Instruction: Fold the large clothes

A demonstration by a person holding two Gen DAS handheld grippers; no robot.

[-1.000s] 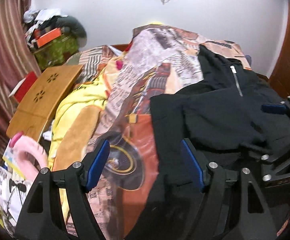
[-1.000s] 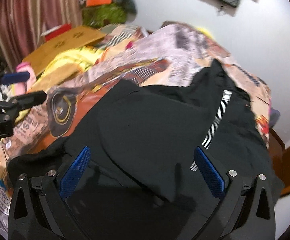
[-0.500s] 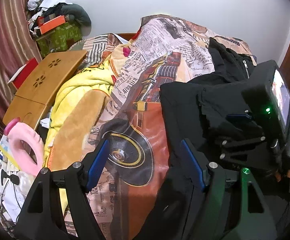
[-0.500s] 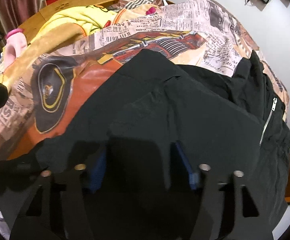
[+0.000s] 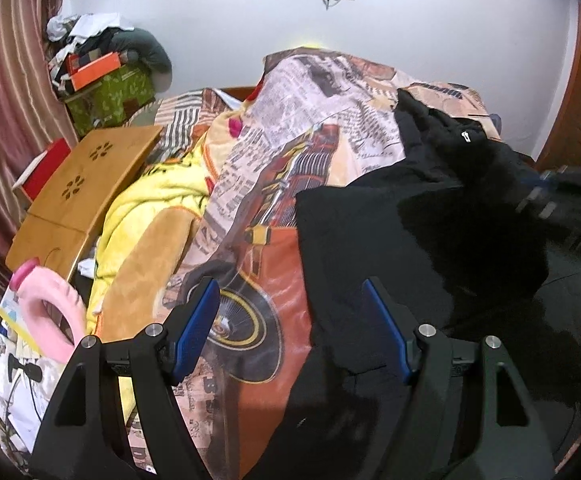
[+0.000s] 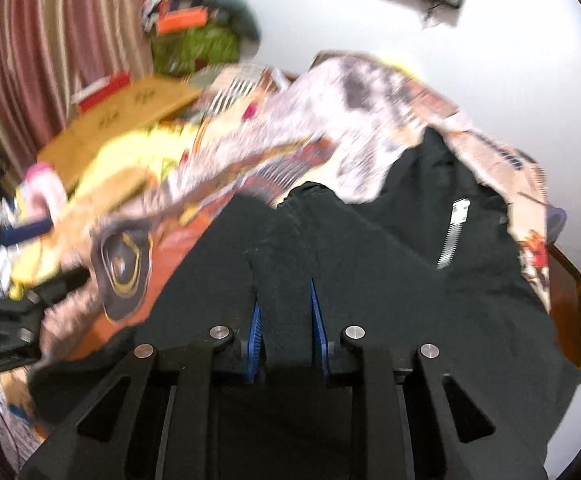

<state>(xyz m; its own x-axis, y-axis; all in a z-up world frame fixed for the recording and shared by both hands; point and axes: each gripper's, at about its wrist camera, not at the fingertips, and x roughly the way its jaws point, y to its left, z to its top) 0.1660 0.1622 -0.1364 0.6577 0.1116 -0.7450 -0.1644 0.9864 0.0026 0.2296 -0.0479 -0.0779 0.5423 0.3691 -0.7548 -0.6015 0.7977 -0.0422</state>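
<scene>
Right gripper (image 6: 284, 334) jaws closing on a ridge of the black jacket (image 6: 370, 264) running straight ahead; left gripper (image 5: 290, 332) jaws wide, empty, over its near edge.

Right gripper (image 6: 283, 312) jaws closing, blue pads (image 6: 255, 336) pinching a raised fold of the black jacket (image 6: 370, 264). Jacket lies over the near right part of the bed, on the printed bedspread (image 6: 330, 120), its silver zipper (image 6: 452, 236) toward the right edge. Left gripper (image 6: 30, 256) at the bed's left edge, blurred.
</scene>
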